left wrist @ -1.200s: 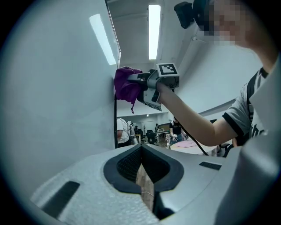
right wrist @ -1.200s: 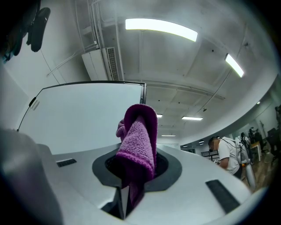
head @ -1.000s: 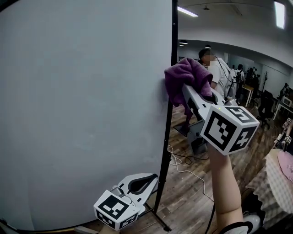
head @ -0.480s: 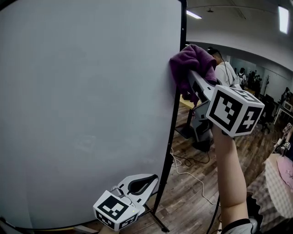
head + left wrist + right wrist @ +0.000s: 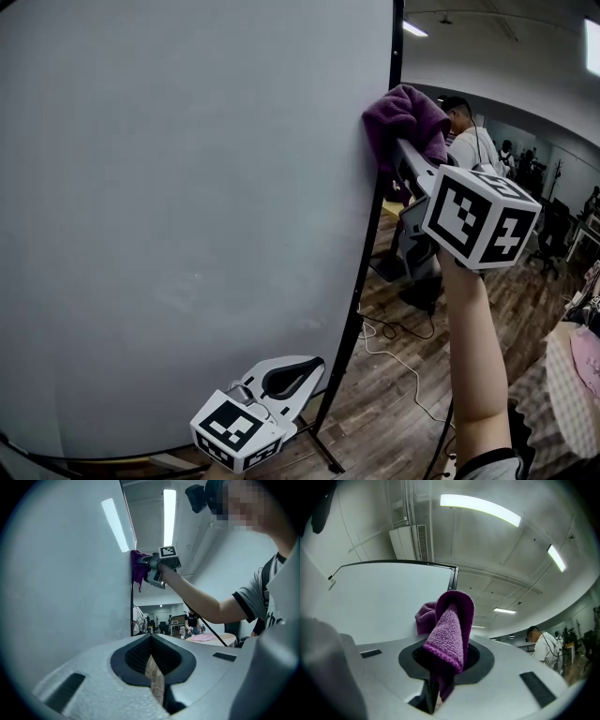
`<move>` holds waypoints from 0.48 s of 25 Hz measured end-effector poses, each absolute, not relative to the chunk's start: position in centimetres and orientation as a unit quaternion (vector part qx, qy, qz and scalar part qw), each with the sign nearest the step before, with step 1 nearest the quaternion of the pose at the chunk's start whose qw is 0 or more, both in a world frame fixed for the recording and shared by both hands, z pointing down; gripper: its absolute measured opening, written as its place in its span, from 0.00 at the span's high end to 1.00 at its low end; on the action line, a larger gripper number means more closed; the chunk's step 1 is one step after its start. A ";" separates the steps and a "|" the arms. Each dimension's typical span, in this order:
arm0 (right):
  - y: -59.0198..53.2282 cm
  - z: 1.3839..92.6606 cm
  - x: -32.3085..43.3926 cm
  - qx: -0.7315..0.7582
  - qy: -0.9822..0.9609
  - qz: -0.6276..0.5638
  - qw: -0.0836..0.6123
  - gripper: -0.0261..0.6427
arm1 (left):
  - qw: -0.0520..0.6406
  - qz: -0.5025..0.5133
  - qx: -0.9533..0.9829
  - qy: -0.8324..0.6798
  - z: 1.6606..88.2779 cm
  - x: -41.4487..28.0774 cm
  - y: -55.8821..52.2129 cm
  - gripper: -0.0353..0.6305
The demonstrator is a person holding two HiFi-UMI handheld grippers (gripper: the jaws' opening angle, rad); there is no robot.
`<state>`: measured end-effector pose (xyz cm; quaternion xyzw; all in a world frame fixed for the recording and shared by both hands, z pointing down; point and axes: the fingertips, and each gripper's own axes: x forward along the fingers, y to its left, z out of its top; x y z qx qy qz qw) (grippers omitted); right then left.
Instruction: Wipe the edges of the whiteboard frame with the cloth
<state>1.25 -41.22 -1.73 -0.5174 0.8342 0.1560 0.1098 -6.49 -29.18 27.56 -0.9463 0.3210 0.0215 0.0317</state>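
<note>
A large whiteboard [image 5: 187,216] with a thin black frame [image 5: 382,187] fills the left of the head view. My right gripper [image 5: 405,155] is raised high and shut on a purple cloth [image 5: 406,117], which presses against the frame's right edge. The same purple cloth [image 5: 449,630] bunches between the jaws in the right gripper view, with the board's top corner [image 5: 454,569] behind it. My left gripper [image 5: 291,375] hangs low beside the frame's foot, shut with nothing in it. The left gripper view shows the cloth [image 5: 137,569] far up on the frame.
A wood floor [image 5: 394,403] with loose cables [image 5: 389,347] lies right of the board. A person in a white shirt [image 5: 469,141] stands behind, with desks and chairs further back. A table with pink cloth [image 5: 577,356] is at the right edge.
My right gripper has slid the purple cloth up along the frame's right edge. The left gripper has stayed in place.
</note>
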 end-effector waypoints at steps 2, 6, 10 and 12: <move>-41.3 -1.5 1.2 -0.514 0.837 0.153 0.110 0.86 | 0.031 0.023 -0.946 0.323 27.5 -6.5 -29.2 0.92; -41.4 -0.8 1.1 -0.514 0.838 0.154 0.101 0.86 | 0.030 0.028 -0.946 0.323 27.5 -6.4 -29.2 0.92; -41.4 0.0 1.1 -0.517 0.837 0.154 0.096 0.86 | 0.029 0.028 -0.947 0.318 27.7 -6.1 -29.1 0.92; -41.4 0.4 1.1 -0.515 0.839 0.148 0.098 0.86 | 0.028 0.027 -0.947 0.318 27.8 -6.1 -29.1 0.92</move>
